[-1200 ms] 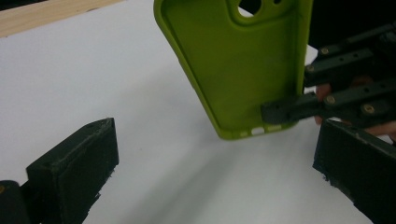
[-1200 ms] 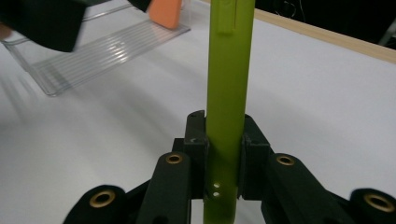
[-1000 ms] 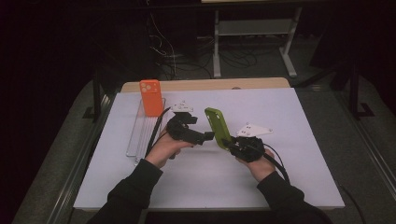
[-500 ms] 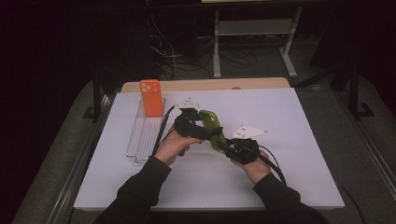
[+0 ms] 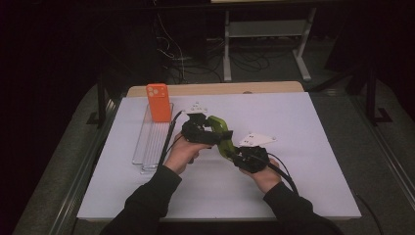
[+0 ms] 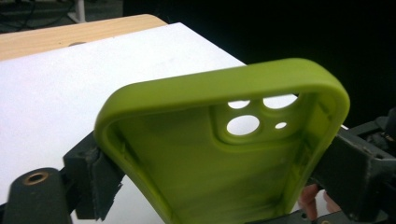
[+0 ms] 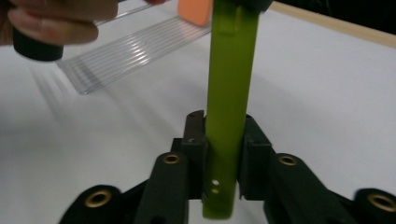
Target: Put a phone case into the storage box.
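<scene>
Item: green phone case point(image 5: 221, 131), soft, with a camera cut-out of several round holes. It is held above the white surface point(image 5: 313, 147), just right of the clear ribbed tray point(image 5: 152, 142), and spans the gap between the two hands.

Left tongs point(image 5: 208, 131): black, carried by the left hand point(image 5: 183, 152), right of the tray. Their jaws have just been closing with the case between them; in the left gripper view the pads point(image 6: 95, 179) bear on both long rims of the case, across its width, with the hollow inside of the case facing the camera.

Right tongs point(image 5: 234, 152): black, with a grey three-cornered plate point(image 5: 257, 139) on top, carried by the right hand point(image 5: 264, 176), farther right of the tray. In the right gripper view the jaws are clamped on the case edge-on, one pad point(image 7: 195, 140) on each face, near its lower end.

Orange phone case point(image 5: 159, 103): upright at the far end of the tray, well apart from the green case.

Tray: lies lengthwise on the white surface, left of both hands. A black cable point(image 5: 169, 139) runs along its right side.
</scene>
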`<state>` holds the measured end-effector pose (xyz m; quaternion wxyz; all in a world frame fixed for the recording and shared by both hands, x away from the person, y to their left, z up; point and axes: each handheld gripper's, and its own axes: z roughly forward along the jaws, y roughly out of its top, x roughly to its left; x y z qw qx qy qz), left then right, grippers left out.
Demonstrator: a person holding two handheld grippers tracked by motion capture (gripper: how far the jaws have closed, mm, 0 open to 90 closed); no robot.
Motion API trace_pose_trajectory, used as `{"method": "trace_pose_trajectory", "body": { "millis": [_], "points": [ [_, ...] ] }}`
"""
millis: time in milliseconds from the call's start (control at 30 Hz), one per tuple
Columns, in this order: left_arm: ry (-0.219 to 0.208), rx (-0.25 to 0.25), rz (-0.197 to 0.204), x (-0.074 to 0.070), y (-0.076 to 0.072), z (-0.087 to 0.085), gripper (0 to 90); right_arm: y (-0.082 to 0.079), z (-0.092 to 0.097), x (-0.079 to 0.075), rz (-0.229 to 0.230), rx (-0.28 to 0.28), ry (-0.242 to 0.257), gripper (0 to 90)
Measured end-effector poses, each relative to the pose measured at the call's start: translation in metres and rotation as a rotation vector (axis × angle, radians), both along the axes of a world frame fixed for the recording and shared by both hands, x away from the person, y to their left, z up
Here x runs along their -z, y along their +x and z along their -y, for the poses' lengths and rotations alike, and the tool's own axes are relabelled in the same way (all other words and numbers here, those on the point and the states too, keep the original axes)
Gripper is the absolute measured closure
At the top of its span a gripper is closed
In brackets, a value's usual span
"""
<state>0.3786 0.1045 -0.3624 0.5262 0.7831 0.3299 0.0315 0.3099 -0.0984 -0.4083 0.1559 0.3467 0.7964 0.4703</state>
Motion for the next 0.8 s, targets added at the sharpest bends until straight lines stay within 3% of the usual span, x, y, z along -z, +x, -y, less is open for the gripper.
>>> {"method": "trace_pose_trajectory", "body": {
  "millis": [33,167,267,367,500,700,800],
  "points": [
    [0.013,-0.007,0.01,-0.001,0.0,-0.001,13.1,0.0,-0.001,0.001,-0.013,-0.005,0.0,70.4],
    [-0.005,-0.021,0.001,-0.002,0.003,-0.007,13.7,0.001,-0.001,0.002,-0.005,-0.017,0.003,65.4],
    [-0.004,-0.034,0.01,-0.007,0.006,-0.014,13.9,0.002,0.001,0.0,-0.016,-0.003,0.012,48.1],
    [0.011,-0.051,0.022,-0.016,0.01,-0.022,14.0,0.003,0.006,0.001,-0.047,-0.007,-0.007,37.0],
    [0.031,-0.072,0.042,-0.028,0.013,-0.031,14.1,0.002,0.015,0.003,-0.056,-0.013,-0.043,28.4],
    [0.061,-0.122,0.069,-0.047,0.022,-0.047,14.2,0.0,0.031,0.004,-0.06,-0.001,-0.017,14.6],
    [0.071,-0.153,0.088,-0.057,0.026,-0.058,14.2,-0.002,0.039,0.008,-0.06,0.008,-0.035,11.9]
  ]
}}
